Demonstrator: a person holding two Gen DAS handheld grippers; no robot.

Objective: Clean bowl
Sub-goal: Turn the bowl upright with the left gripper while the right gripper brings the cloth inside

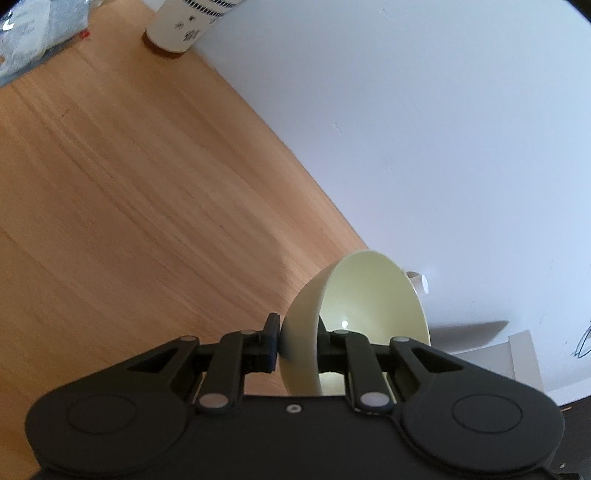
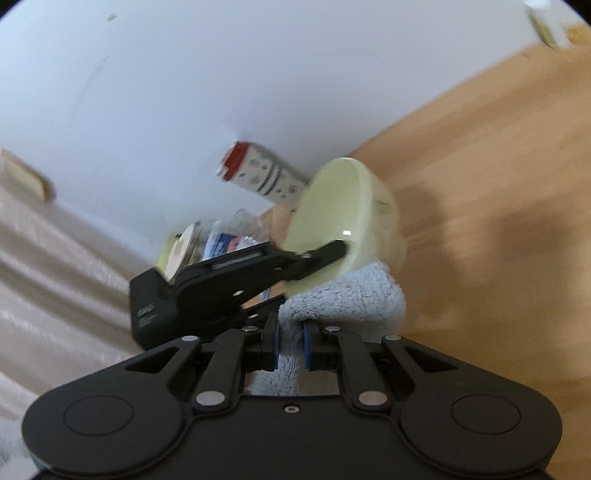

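A pale yellow-green bowl (image 1: 369, 306) is held up off the wooden table, tilted on its side. My left gripper (image 1: 297, 341) is shut on the bowl's rim, one finger outside the wall and one inside. In the right wrist view the same bowl (image 2: 343, 218) shows with the left gripper (image 2: 325, 254) clamped on its lower rim. My right gripper (image 2: 290, 349) is shut on a folded light blue cloth (image 2: 343, 299), which presses against the bowl's lower edge.
A wooden table (image 1: 129, 184) runs along a white wall (image 1: 424, 129). A white patterned canister (image 1: 184, 22) stands at the wall, also in the right wrist view (image 2: 266, 177). A plastic package (image 1: 33, 33) lies at the far left. Jars and packets (image 2: 218, 240) sit behind the bowl.
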